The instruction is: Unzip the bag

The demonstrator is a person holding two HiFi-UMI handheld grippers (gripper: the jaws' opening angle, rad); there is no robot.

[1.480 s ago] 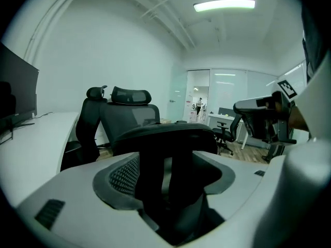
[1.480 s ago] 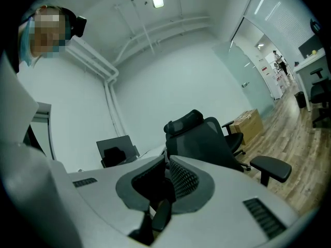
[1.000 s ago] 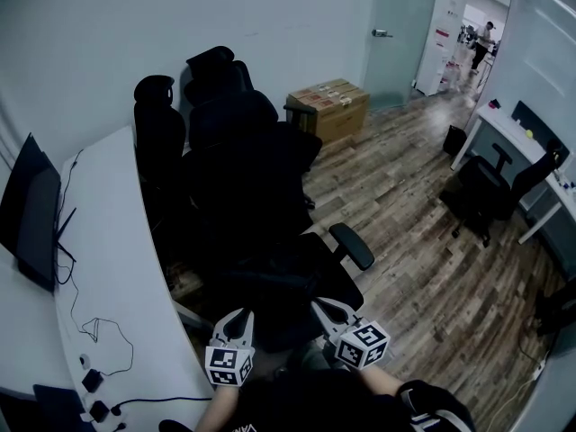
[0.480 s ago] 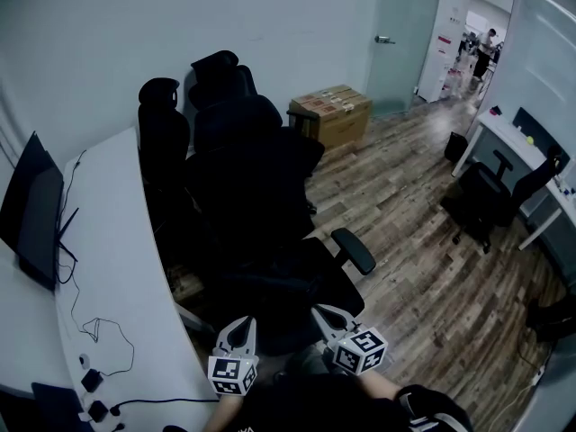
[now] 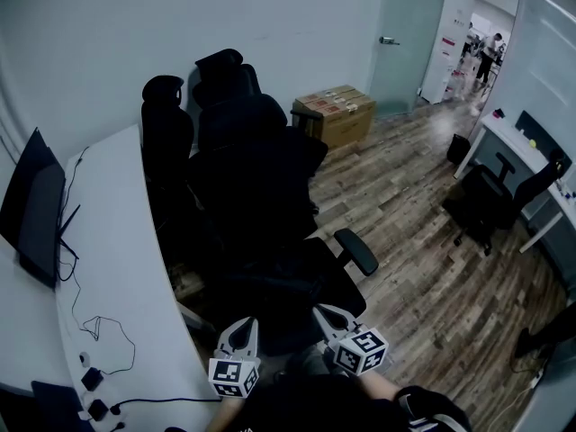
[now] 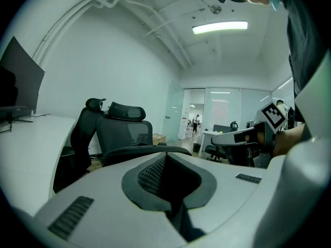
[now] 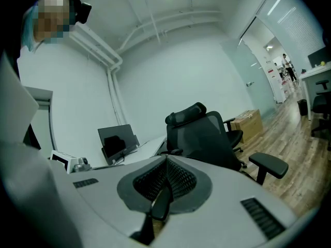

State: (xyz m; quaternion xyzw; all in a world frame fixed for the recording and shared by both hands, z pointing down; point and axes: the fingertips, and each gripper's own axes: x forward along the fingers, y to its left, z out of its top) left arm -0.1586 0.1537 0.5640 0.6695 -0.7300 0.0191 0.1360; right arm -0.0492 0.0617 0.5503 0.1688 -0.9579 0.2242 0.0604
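Left gripper [image 5: 240, 325]: clenched. Its own view shows the two jaws pressed together along the centre seam, with nothing between the pads. It points roughly level, towards the back of a black office chair [image 5: 256, 183].

Right gripper [image 5: 325, 312]: clenched. Its own view shows the mesh pads meeting at the tip. A narrow dark shape sits low in the seam; I cannot tell what it is. No object is identifiable in the grip.

Position of both: I hold them close to my body at the bottom edge of the head view, side by side and apart from each other. Their marker cubes face up at me. Both sit above the dark seat area of the nearest chair.

Bag: I cannot make it out in any view. The region just ahead of the jaws is black on black.

Surroundings:
- A curved white desk [image 5: 117, 241] runs along my left, carrying a monitor [image 5: 36, 210] and loose cables [image 5: 103, 331].
- More black chairs stand in a row beside the desk.
- A cardboard box [image 5: 335, 111] rests on the wooden floor [image 5: 423, 250] near a glass door [image 5: 405, 34].
- A second desk [image 5: 526, 147] with its own chair [image 5: 490, 196] stands at the right.
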